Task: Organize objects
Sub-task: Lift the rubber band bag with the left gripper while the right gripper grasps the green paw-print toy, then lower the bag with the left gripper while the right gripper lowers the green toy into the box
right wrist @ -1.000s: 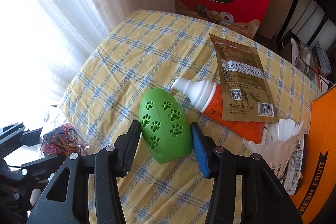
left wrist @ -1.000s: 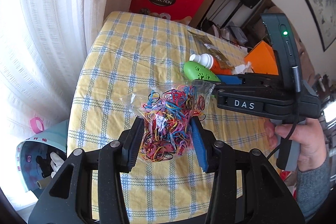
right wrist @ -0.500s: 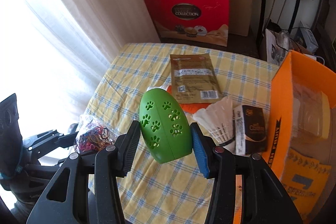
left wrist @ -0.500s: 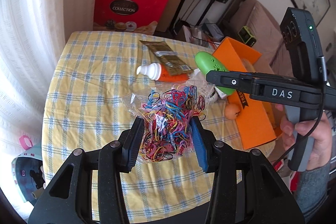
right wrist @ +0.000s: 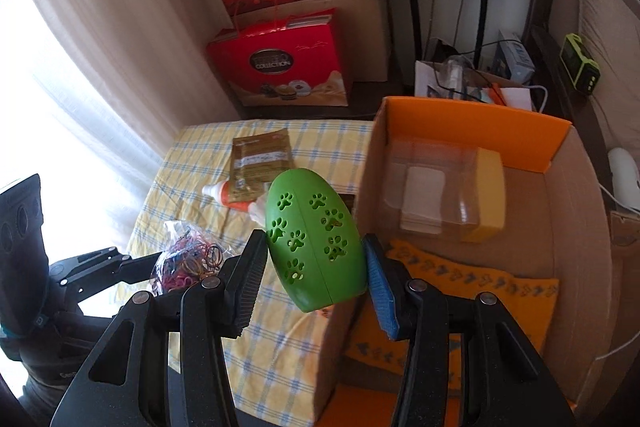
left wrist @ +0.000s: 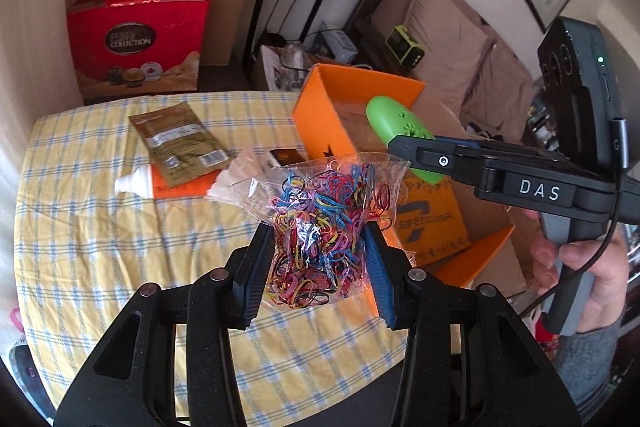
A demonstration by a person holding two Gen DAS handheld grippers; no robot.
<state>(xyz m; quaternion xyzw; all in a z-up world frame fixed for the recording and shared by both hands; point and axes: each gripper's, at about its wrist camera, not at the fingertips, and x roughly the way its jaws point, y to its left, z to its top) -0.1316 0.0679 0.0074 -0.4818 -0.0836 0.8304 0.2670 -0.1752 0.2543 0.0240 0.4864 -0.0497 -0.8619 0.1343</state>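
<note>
Both loads were off the table. My left gripper had its jaws drawn in on a clear bag of coloured rubber bands, pads pressing the bag's lower half, the loose top flaring above them. It hung over the yellow checked tablecloth, just short of the orange cardboard box

My right gripper was clamped on a green egg-shaped case with paw-print cutouts, jaws about half closed, one pad on each flank, the case tilted. It sat over the box's near wall, not quite above the open floor. Inside I saw a clear plastic carton with a yellow end against the far side; the near floor looked free

Left on the cloth: a brown foil pouch overlapping an orange tube with a white cap, and something white beside them that I could not identify

I judged this the carry-to-box step. Next call: push the right gripper further over the box, lower the case onto the free floor beside the carton, then release. The bag could follow, but the two grippers were close, so one at a time
</note>
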